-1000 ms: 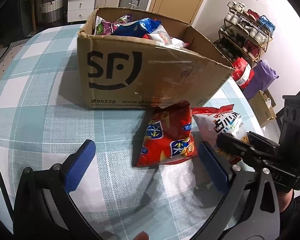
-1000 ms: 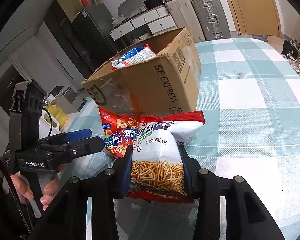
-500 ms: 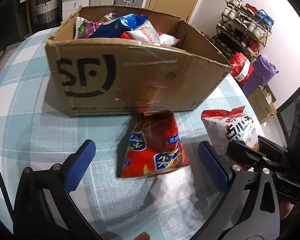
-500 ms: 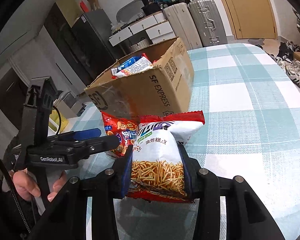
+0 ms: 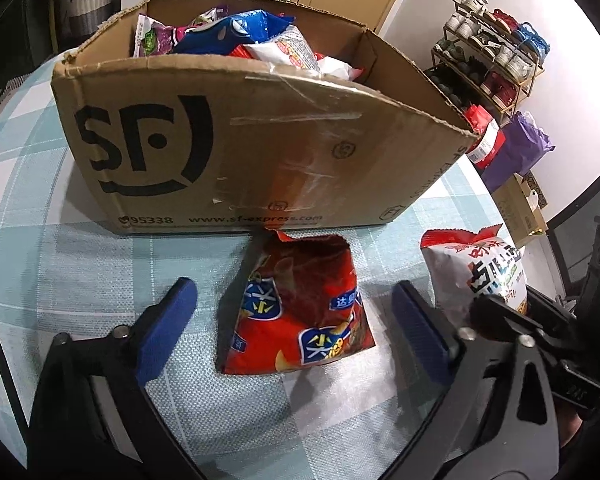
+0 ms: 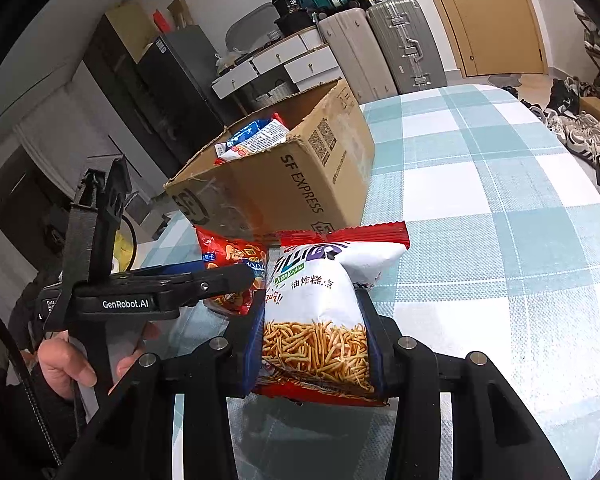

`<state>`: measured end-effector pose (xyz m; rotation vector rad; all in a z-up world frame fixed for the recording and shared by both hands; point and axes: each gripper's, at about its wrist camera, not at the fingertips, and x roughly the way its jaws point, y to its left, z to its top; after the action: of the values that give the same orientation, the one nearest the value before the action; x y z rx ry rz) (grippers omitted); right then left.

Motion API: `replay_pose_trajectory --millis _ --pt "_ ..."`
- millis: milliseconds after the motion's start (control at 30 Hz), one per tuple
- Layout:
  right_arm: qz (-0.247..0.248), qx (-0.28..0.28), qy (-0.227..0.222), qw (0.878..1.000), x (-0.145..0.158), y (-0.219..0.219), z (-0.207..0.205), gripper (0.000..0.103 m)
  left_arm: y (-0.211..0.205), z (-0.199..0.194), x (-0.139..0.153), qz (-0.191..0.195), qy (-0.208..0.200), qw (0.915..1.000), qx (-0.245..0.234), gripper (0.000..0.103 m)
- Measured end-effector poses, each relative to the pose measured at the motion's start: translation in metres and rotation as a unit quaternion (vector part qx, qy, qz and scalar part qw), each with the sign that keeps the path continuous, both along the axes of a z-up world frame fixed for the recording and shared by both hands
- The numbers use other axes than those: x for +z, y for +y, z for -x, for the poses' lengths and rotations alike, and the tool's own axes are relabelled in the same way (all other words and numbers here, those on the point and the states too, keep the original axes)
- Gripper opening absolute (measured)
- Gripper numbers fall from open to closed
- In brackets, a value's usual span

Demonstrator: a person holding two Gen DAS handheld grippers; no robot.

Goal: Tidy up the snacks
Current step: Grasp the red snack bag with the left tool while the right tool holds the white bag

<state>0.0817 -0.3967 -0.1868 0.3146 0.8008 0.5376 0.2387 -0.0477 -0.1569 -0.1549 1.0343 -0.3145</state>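
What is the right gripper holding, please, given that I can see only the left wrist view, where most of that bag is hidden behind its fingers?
Observer: The right gripper is shut on a white snack bag; its front pictures thin fried sticks, which your view hides.
Operator: Thank you. Does that bag touch the red snack bag?
Observer: From the right wrist, the red snack bag lies behind and to the left of it; contact I cannot tell.
Operator: What does the cardboard box's side panel show?
Observer: The cardboard box reads SF EXPRESS there, with a QR code above.
Operator: And my own gripper?
Observer: The left gripper is closing around the red bag, pads not yet touching; a hand grips its handle.
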Motion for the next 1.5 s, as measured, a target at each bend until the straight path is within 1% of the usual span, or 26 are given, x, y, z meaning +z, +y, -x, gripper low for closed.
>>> replay_pose_trajectory --millis 67,100,133,233,467,800,1000,1100,1200,1300,1500 --pt "0.0 -0.002 -0.001 1.0 0.001 -0.001 0.0 0.042 -0.001 -0.001 0.0 -0.005 0.001 1.0 0.002 0.068" --pt "0.0 -0.002 -0.001 1.0 0.001 -0.001 0.002 0.042 -0.001 0.0 -0.002 -0.002 0.004 1.0 0.0 0.052" --pt "0.0 -0.002 -0.001 1.0 0.002 -0.001 0.003 0.042 -0.002 0.0 -0.002 0.001 0.006 1.0 -0.004 0.047" --pt "0.001 -0.005 -0.002 1.0 0.003 -0.002 0.004 0.042 -0.004 0.006 -0.001 -0.004 -0.005 0.9999 -0.014 0.039" --pt "0.003 -0.005 -0.012 1.0 0.013 -0.001 0.016 0.042 -0.003 0.019 0.002 0.004 -0.01 0.9996 -0.024 0.038" --pt "0.003 0.002 -0.029 1.0 0.03 0.01 0.034 0.042 0.014 0.046 0.023 0.017 -0.03 0.9992 -0.021 0.038" --pt "0.002 0.01 -0.041 0.999 0.043 0.019 0.044 0.042 0.022 0.063 0.043 0.017 -0.048 0.9985 -0.019 0.038" --pt "0.002 0.014 -0.048 0.999 0.051 0.024 0.046 0.042 0.034 0.076 0.054 0.017 -0.057 0.9981 -0.016 0.038" --pt "0.0 0.018 -0.052 0.998 0.056 0.028 0.049 0.042 0.039 0.085 0.065 0.01 -0.066 0.9977 -0.013 0.038" --pt "0.002 0.022 -0.056 0.998 0.062 0.033 0.05 0.042 0.045 0.093 0.074 0.01 -0.069 0.9975 -0.009 0.038" --pt "0.002 0.03 -0.065 0.997 0.073 0.042 0.048 0.042 0.052 0.099 0.088 0.011 -0.075 0.9971 -0.005 0.038"
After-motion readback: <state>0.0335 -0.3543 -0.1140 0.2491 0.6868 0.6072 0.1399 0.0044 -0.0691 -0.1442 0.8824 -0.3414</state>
